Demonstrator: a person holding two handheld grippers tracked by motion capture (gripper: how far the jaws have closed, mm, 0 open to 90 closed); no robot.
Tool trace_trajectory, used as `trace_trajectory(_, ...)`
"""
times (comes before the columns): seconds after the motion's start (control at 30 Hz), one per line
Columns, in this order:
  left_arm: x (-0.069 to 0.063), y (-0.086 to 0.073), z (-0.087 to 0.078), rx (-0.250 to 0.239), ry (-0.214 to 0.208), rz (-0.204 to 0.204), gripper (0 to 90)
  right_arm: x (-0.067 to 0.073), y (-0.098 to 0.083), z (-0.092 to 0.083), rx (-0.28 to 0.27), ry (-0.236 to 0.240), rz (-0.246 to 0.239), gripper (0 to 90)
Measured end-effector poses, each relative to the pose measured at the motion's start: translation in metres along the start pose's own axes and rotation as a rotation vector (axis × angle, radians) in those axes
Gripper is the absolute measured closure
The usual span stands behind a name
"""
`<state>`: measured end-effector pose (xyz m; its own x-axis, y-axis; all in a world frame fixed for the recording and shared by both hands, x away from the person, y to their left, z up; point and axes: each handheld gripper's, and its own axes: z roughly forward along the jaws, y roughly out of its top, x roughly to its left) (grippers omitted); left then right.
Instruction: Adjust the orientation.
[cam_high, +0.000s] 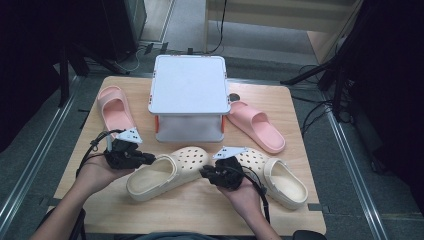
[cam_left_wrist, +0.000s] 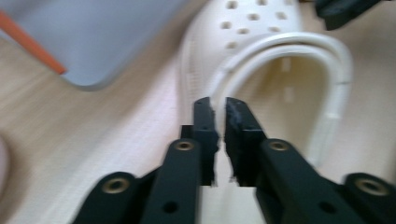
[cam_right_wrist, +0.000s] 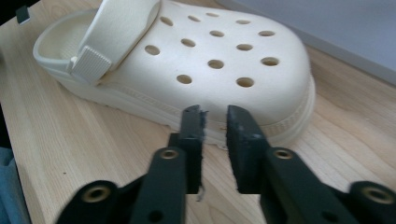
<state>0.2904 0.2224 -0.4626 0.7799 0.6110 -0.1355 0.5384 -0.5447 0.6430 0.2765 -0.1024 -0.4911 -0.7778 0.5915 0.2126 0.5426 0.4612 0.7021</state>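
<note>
At lower centre of the high view, the left cream clog (cam_high: 167, 173) lies on the bench (cam_high: 200, 210), left hand-held gripper (cam_left_wrist: 218, 106) narrow at its heel rim, right hand-held gripper (cam_right_wrist: 215, 114) narrow, empty at its toe; advise seating pads squarely before lifting.

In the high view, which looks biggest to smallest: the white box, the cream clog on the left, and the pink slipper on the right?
1. White box, clearly the largest.
2. Left cream clog.
3. Right pink slipper, though it lies farther from the camera, so clog and slipper may be closer in size than they look.
</note>
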Motion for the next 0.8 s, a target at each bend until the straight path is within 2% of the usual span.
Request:
trace_trajectory(0.07,0.008,-0.006,0.004,0.008,-0.003,0.001,80.9,0.002,0.0,0.003,0.013,-0.001,-0.006,84.1)
trace_trajectory(0.1,0.012,-0.009,0.007,0.019,0.009,-0.013,81.8,0.003,0.0,0.004,0.02,-0.003,-0.011,84.8)
trace_trajectory(0.2,0.022,-0.014,0.014,0.044,-0.003,-0.051,84.1,0.006,-0.001,0.009,0.036,-0.021,-0.017,85.4)
trace_trajectory(0.3,0.021,-0.013,0.022,0.075,0.007,-0.037,85.3,0.005,0.0,0.013,0.045,-0.036,-0.022,84.8)
trace_trajectory(0.37,0.019,-0.013,0.023,0.079,0.019,-0.029,86.8,0.003,0.0,0.014,0.038,-0.027,-0.013,85.0)
trace_trajectory(0.6,0.019,-0.02,0.02,0.063,-0.028,-0.072,87.6,-0.001,0.002,0.017,0.028,-0.027,0.013,85.3)
trace_trajectory(0.7,0.017,-0.023,0.019,0.057,-0.033,-0.077,88.0,-0.003,0.004,0.018,0.027,-0.007,0.057,83.0)
trace_trajectory(0.8,0.012,-0.026,0.017,0.058,-0.033,-0.076,88.2,-0.004,0.007,0.02,0.027,-0.011,0.051,84.8)
